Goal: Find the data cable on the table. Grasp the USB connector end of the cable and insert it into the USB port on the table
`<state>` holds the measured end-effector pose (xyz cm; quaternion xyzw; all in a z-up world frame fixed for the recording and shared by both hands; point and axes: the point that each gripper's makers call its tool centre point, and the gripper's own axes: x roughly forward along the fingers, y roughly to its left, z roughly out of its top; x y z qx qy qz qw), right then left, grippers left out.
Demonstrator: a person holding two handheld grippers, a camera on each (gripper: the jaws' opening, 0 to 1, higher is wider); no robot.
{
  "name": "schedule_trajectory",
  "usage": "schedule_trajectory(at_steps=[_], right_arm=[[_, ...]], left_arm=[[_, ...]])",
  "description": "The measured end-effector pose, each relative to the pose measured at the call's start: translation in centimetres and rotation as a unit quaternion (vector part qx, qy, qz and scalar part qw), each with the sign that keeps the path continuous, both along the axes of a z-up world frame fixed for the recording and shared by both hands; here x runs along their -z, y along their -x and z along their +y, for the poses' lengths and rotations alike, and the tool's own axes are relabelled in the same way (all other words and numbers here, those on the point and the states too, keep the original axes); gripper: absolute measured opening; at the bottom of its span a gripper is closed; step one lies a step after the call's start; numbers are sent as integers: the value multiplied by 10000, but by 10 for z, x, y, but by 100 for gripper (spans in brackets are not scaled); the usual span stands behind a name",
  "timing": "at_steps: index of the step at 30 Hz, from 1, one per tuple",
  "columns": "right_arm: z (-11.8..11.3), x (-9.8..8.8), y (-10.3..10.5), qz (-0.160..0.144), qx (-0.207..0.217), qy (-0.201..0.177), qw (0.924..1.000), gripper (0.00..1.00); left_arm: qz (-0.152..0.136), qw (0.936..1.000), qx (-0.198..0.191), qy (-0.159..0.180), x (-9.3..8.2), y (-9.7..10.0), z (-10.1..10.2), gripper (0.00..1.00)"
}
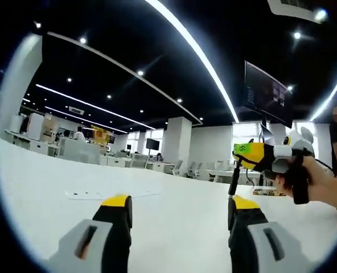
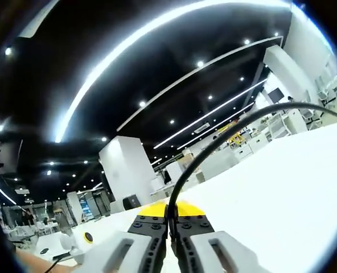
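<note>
Data cable (image 2: 175, 190), thin and black, is pinched between the pressed-together jaws of the right hand-held gripper (image 2: 171, 215). In the right gripper view it is seen to rise from the yellow jaw tips and to arc away to the far right above the white surface (image 2: 282, 193). In the left gripper view the right hand-held gripper (image 1: 240, 154) is seen on the right, held up off the surface (image 1: 174, 227) by a hand (image 1: 313, 181), and a short dark length of the data cable (image 1: 234, 177) is seen hanging from its yellow tips down towards the surface. The left hand-held gripper (image 1: 181, 203) is held low over the surface with its jaws spread wide apart. A flat white strip (image 1: 97, 195) is laid on the surface beyond the left jaw. A small board (image 1: 269, 192) is set on the surface just beyond the hanging cable, though its details cannot be made out. A dark screen (image 1: 268, 94) is hung high up, farther off on the right.
</note>
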<state>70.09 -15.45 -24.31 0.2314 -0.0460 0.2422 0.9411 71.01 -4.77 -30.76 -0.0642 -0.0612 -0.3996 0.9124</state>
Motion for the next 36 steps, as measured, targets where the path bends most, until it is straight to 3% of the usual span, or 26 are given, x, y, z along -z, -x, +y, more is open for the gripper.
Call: schedule_trajectory(at_steps=[8, 12, 21, 29, 36], right_arm=[[-12, -4, -24, -15, 218, 38, 9998, 5], [-16, 0, -39, 62, 327, 23, 9994, 5], [-14, 7, -66, 169, 383, 129, 9990, 5], [-18, 4, -90, 207, 481, 194, 9984, 5], [-20, 7, -105, 277, 531, 257, 9979, 5]], left_arm=[[-139, 9998, -30, -120, 1, -27, -3, 68], [-62, 9999, -4, -146, 2, -39, -4, 57], [-142, 9997, -100, -170, 0, -61, -8, 67], [-27, 9997, -210, -124, 2, -80, -6, 67], [-52, 9990, -296, -344, 7, -92, -8, 67]])
